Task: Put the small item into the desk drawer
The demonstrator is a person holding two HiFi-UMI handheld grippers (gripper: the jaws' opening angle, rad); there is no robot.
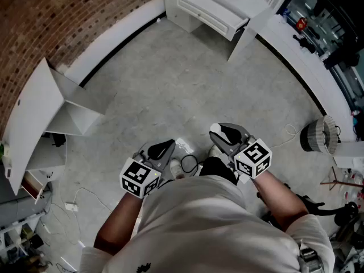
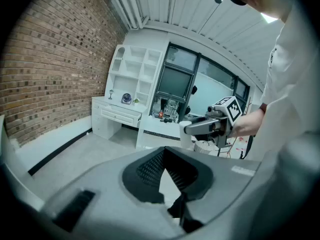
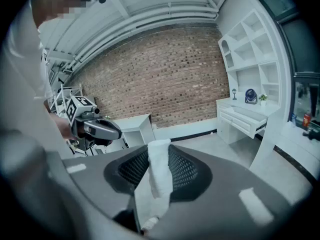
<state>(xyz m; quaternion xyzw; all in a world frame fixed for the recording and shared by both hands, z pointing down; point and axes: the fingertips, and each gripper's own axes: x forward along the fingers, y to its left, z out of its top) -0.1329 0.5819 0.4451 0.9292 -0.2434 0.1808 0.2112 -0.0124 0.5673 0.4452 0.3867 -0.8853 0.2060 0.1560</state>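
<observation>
Right now I am looking down from the head view at a bare concrete floor (image 1: 187, 84), with both tools held out low in front of the person's white shirt.

The right tool (image 1: 226, 133) sits at about 5 o'clock from the centre of that view. Its own view shows the jaws closed on the small item (image 3: 158, 174), a soft white roll or fold (I cannot tell which). The item stands upright between the dark ribbed pads (image 3: 182, 171) and pokes out past their tips.

The left tool (image 1: 163, 148) sits at about 7 o'clock, level with the right one and well apart from it. Its jaws stand a little apart, leaving a narrow wedge of gap. Only pale floor shows through it, so this tool has hold of nothing.

The white surface (image 3: 233, 104) stands far across the floor at roughly 12 o'clock in the head view, well apart from both tools. Its drawer (image 3: 242, 117) is pulled out. The small item is not in it; it is in the right tool, near the person's body.

A brick wall (image 1: 68, 16) runs along at about 10 o'clock. A white shelf unit (image 1: 40, 112) stands at 9 o'clock.
</observation>
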